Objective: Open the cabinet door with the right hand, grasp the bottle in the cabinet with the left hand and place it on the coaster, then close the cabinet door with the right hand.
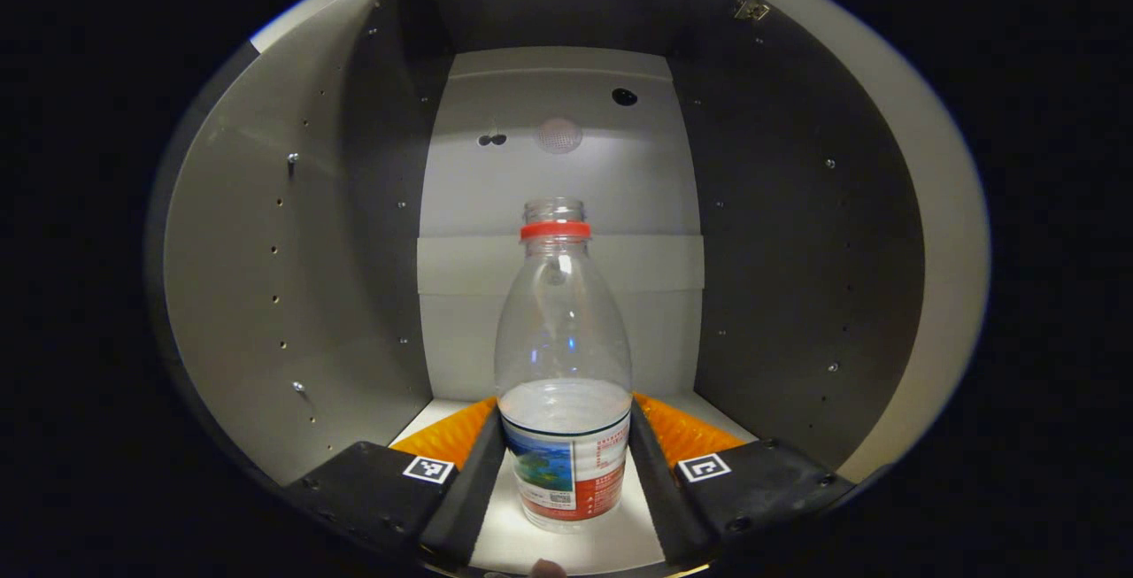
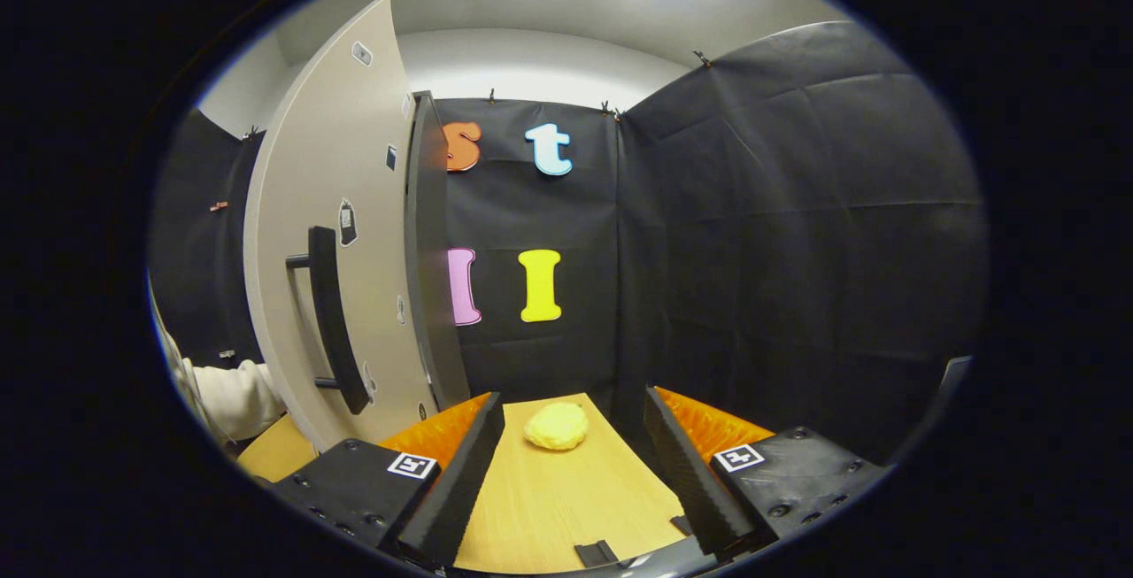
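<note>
Cabinet (image 1: pixel 292 295): one, interior dim, upper edge cut off.
Door (image 2: pixel 336 206): one, swung open, at 9 o'clock.
Surface (image 2: pixel 549 489): partly hidden by claws.
Bottle (image 1: pixel 564 366): one, upright inside cabinet, capless.
Left claw (image 1: pixel 566 463): fingers apart, flanking bottle; contact unclear.
Right claw (image 2: pixel 571 472): apart, empty.
Coaster (image 2: pixel 556 426): one, 12 o'clock ahead.

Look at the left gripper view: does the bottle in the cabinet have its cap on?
No. The bottle stands with an open neck, only a ring below the mouth.

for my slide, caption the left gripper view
Left claw brackets an uncapped bottle upright inside the open cabinet.
</note>
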`<state>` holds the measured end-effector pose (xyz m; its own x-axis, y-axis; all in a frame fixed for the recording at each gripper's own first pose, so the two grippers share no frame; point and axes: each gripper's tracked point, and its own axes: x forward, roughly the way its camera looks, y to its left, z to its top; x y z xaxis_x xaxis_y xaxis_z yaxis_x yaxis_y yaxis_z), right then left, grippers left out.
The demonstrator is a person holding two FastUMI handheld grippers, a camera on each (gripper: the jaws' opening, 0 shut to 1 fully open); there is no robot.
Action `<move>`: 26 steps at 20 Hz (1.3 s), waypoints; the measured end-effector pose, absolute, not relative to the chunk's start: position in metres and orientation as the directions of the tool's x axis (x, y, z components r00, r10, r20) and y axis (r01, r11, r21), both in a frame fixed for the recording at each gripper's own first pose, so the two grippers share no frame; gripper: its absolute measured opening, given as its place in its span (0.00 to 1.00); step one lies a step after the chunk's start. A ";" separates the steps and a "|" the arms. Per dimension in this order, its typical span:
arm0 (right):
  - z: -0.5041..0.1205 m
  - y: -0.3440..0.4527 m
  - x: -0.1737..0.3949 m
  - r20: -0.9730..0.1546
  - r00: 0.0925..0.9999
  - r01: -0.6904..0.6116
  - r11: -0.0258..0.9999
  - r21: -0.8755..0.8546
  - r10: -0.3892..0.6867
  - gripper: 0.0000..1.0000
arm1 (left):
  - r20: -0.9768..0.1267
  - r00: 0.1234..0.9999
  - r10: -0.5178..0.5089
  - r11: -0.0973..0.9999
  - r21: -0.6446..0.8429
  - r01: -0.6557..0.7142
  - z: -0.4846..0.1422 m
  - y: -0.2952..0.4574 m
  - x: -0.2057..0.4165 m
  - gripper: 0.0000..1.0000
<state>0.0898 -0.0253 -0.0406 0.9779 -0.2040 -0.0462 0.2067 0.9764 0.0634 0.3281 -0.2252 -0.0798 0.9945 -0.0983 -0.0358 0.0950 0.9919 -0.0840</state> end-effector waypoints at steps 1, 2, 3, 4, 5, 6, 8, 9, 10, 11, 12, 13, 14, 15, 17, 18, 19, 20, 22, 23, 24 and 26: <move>-0.038 -0.024 0.089 -0.039 0.979 0.204 0.977 0.062 -0.202 0.98 | -0.032 0.994 -0.102 0.991 -0.086 0.099 -0.077 -0.223 0.324 0.77; -0.036 -0.023 0.089 -0.033 0.979 0.203 0.977 0.062 -0.201 0.98 | -0.030 0.994 -0.106 0.991 -0.089 0.103 -0.075 -0.219 0.318 0.77; -0.035 -0.022 0.091 -0.030 0.980 0.199 0.978 0.063 -0.198 0.98 | -0.026 0.994 -0.108 0.990 -0.097 0.105 -0.072 -0.215 0.309 0.77; -0.034 -0.019 0.091 -0.029 0.981 0.195 0.978 0.069 -0.194 0.98 | -0.024 0.993 -0.115 0.988 -0.106 0.112 -0.070 -0.213 0.302 0.77; -0.034 -0.015 0.093 -0.027 0.982 0.189 0.979 0.074 -0.188 0.98 | -0.021 0.993 -0.118 0.987 -0.112 0.114 -0.067 -0.207 0.292 0.77; -0.033 -0.010 0.094 -0.026 0.984 0.180 0.980 0.080 -0.178 0.98 | -0.017 0.993 -0.117 0.987 -0.114 0.115 -0.065 -0.202 0.283 0.77; -0.033 -0.002 0.095 -0.029 0.986 0.163 0.983 0.088 -0.161 0.98 | 0.001 0.993 -0.122 0.985 -0.121 0.121 -0.059 -0.189 0.260 0.77; -0.033 0.003 0.095 -0.031 0.989 0.149 0.985 0.090 -0.147 0.98 | 0.011 0.992 -0.123 0.985 -0.123 0.123 -0.055 -0.183 0.249 0.77; -0.033 0.007 0.095 -0.031 0.990 0.139 0.986 0.087 -0.137 0.98 | 0.020 0.992 -0.124 0.985 -0.118 0.125 -0.053 -0.175 0.237 0.77; -0.033 0.010 0.094 -0.031 0.991 0.134 0.988 0.082 -0.132 0.98 | 0.025 0.992 -0.121 0.986 -0.109 0.123 -0.052 -0.167 0.226 0.77; -0.032 0.014 0.095 -0.028 0.991 0.131 0.988 0.079 -0.129 0.98 | 0.032 0.992 -0.120 0.987 -0.099 0.123 -0.051 -0.160 0.215 0.77; -0.030 0.017 0.096 -0.023 0.992 0.128 0.988 0.082 -0.126 0.98 | 0.038 0.992 -0.121 0.988 -0.092 0.124 -0.051 -0.153 0.204 0.77; -0.028 0.019 0.098 -0.019 0.992 0.123 0.989 0.086 -0.122 0.98 | 0.044 0.991 -0.123 0.988 -0.091 0.126 -0.052 -0.147 0.190 0.77; -0.027 0.022 0.100 -0.016 0.993 0.119 0.989 0.093 -0.118 0.98 | 0.048 0.991 -0.124 0.987 -0.096 0.128 -0.053 -0.140 0.178 0.77; -0.024 0.025 0.103 -0.012 0.993 0.115 0.988 0.104 -0.114 0.98 | 0.057 0.991 -0.122 0.985 -0.113 0.128 -0.057 -0.125 0.156 0.76; -0.022 0.026 0.105 -0.009 0.994 0.113 0.988 0.109 -0.113 0.98 | 0.065 0.990 -0.124 0.985 -0.117 0.131 -0.062 -0.118 0.147 0.76; -0.019 0.027 0.106 -0.006 0.994 0.113 0.987 0.114 -0.113 0.98 | 0.074 0.989 -0.127 0.984 -0.119 0.135 -0.065 -0.110 0.137 0.77; -0.017 0.026 0.107 -0.001 0.993 0.115 0.986 0.117 -0.116 0.98 | 0.077 0.988 -0.133 0.982 -0.121 0.141 -0.072 -0.103 0.128 0.77; -0.014 0.027 0.108 0.007 0.992 0.124 0.985 0.117 -0.125 0.98 | 0.076 0.987 -0.141 0.981 -0.127 0.150 -0.087 -0.092 0.109 0.76; -0.013 0.028 0.108 0.010 0.992 0.126 0.986 0.113 -0.128 0.98 | 0.073 0.987 -0.144 0.980 -0.131 0.152 -0.095 -0.086 0.100 0.76; -0.012 0.029 0.109 0.015 0.991 0.128 0.986 0.108 -0.131 0.98 | 0.069 0.987 -0.148 0.979 -0.134 0.156 -0.106 -0.081 0.089 0.76; -0.010 0.030 0.110 0.020 0.990 0.134 0.986 0.100 -0.137 0.98 | 0.058 0.986 -0.153 0.978 -0.130 0.160 -0.125 -0.074 0.073 0.77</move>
